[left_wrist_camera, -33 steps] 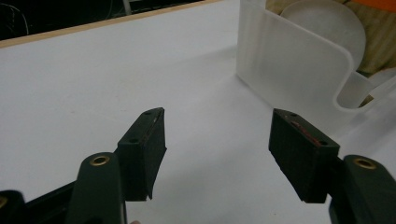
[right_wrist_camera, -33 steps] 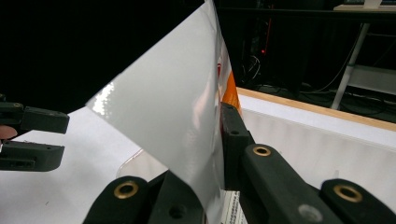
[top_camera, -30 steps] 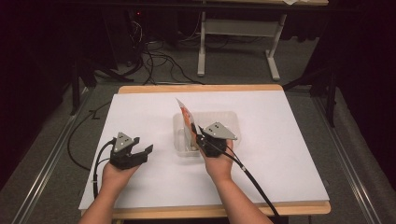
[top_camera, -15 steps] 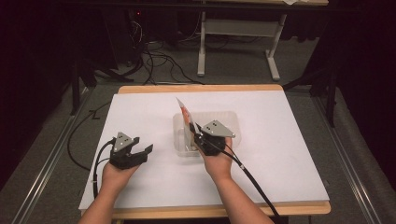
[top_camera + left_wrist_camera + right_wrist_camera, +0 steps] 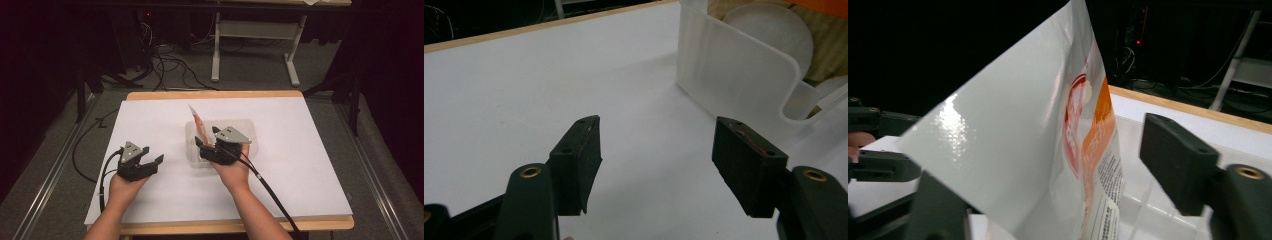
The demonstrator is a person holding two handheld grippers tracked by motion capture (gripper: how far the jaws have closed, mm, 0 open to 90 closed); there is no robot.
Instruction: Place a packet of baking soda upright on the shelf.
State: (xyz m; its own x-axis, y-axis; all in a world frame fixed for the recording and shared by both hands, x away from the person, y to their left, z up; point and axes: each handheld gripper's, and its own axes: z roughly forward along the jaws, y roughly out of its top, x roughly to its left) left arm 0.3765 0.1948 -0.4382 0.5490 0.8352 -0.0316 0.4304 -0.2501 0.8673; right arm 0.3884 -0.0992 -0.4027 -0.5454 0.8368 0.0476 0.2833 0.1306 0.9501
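packet (image 5: 199, 125) standing upright in clear plastic tub (image 5: 250, 131), mid-table.
white glossy packet with orange and red print rises between the spread jaws of the right gripper (image 5: 206, 145); whether either jaw touches it cannot be told. left gripper (image 5: 152, 160) rests on the white table (image 5: 310, 165), jaws spread and empty, just beside the tub wall.

Right tongs (image 5: 205, 142) at upright packet (image 5: 199, 123) over clear bin (image 5: 250, 131); left tongs (image 5: 152, 157) apart.
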